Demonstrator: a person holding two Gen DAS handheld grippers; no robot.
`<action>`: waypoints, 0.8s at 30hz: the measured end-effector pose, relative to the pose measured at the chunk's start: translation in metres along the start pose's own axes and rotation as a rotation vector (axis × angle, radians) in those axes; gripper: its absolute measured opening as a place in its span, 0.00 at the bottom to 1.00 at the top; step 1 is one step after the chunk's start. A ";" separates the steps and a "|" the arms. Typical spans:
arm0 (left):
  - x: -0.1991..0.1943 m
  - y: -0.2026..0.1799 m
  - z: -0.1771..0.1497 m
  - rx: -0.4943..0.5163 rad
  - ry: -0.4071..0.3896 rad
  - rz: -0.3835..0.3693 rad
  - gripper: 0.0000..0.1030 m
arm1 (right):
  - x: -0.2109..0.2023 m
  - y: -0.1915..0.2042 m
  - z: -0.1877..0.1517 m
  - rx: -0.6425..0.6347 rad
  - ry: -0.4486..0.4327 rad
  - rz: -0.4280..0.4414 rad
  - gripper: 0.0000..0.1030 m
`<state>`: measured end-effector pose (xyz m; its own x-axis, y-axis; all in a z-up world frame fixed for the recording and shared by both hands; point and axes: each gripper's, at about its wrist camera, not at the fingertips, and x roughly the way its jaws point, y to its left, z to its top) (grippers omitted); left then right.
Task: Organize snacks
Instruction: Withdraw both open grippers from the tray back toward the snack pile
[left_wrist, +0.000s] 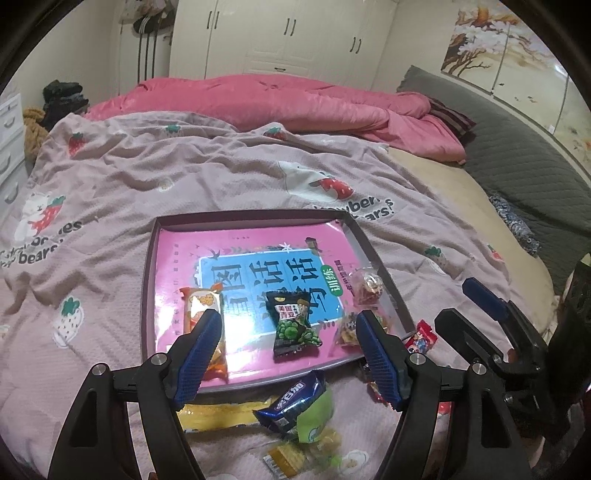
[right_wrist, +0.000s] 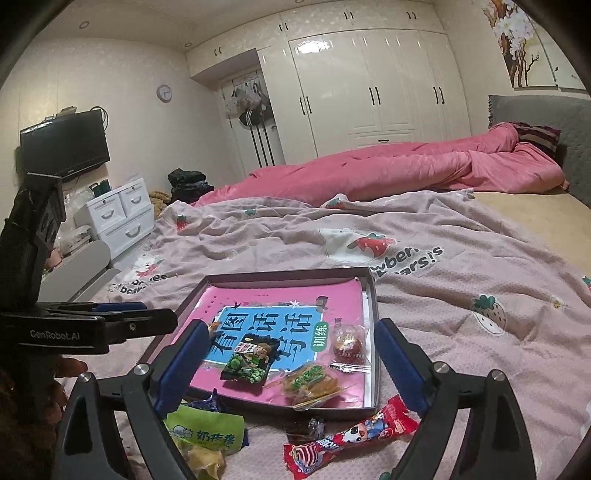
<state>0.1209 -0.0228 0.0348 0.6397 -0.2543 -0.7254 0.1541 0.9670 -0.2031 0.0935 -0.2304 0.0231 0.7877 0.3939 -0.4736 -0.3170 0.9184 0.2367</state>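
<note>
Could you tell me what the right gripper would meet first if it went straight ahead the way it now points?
Probably the near wall of the shallow box, then the clear-wrapped pastry inside; depth is unclear. The right gripper is open and empty.

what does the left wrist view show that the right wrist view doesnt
Only the left wrist view shows the whole orange snack packet in the tray and the blue cookie pack in front of it. Only the right wrist view shows the wall TV, the white drawers and the whole red candy wrapper. Both show the tray, the green pea packet and both open hand-held grippers.
</note>
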 end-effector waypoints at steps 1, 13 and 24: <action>-0.001 0.000 0.000 0.001 -0.001 -0.001 0.74 | -0.001 0.001 0.000 0.000 0.000 0.000 0.88; -0.013 0.002 -0.006 0.014 -0.005 -0.014 0.74 | -0.012 0.006 -0.009 0.007 0.030 -0.012 0.89; -0.025 0.007 -0.014 0.014 -0.001 -0.015 0.74 | -0.028 -0.013 -0.013 0.083 0.030 -0.055 0.89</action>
<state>0.0955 -0.0095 0.0429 0.6382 -0.2685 -0.7215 0.1740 0.9633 -0.2045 0.0688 -0.2530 0.0226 0.7859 0.3451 -0.5130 -0.2279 0.9330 0.2784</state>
